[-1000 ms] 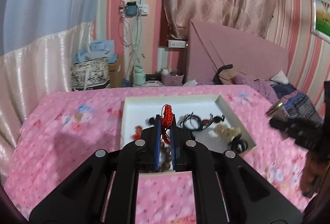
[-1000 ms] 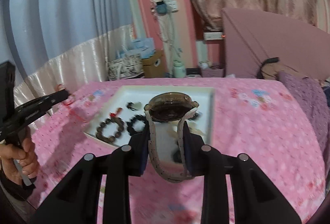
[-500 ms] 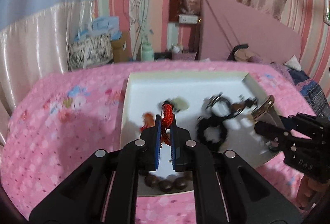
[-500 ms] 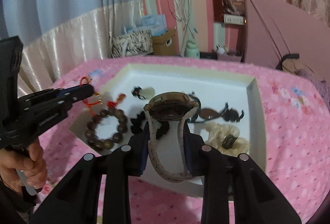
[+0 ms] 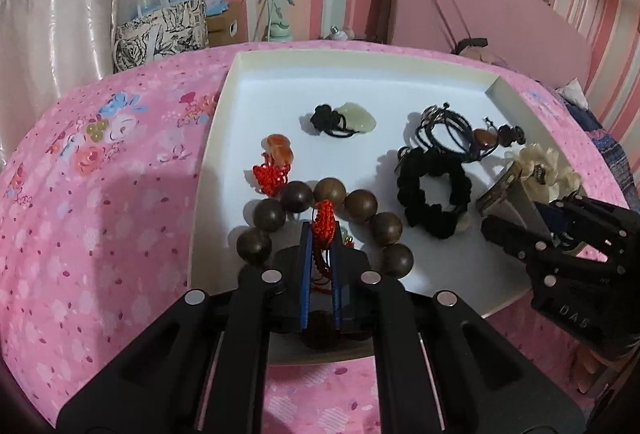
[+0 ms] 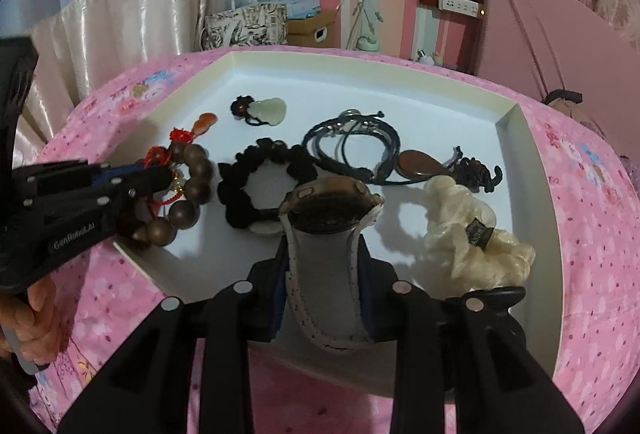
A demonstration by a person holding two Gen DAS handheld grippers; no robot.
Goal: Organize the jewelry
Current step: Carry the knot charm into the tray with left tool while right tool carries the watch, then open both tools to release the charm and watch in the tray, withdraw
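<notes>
Both your grippers are working over the white tray (image 6: pixel 532 170) on the pink floral bedspread (image 5: pixel 100 194), each with a piece already pinched. Your left gripper (image 5: pixel 320 234) is clamped tight on a red knotted cord (image 5: pixel 324 222), and it hangs over the tray's near-left corner, right above the ring of dark wooden beads (image 5: pixel 296 196) lying there; holding the piece by its cord probably keeps the charm end hanging free so it can be laid down cleanly. Your right gripper (image 6: pixel 326 254) grips a watch (image 6: pixel 330 202) by its pale strap, jaws pressing the two sides of the band, dial tilted up over the tray's near edge; the band gives a flat, springy surface to squeeze, safer than the round case. Inside the tray, the black scrunchie (image 6: pixel 264 170) sits just left of the watch and the cream scrunchie (image 6: pixel 464 226) to its right. The bare floor between those two looks like the natural spot for the watch.
</notes>
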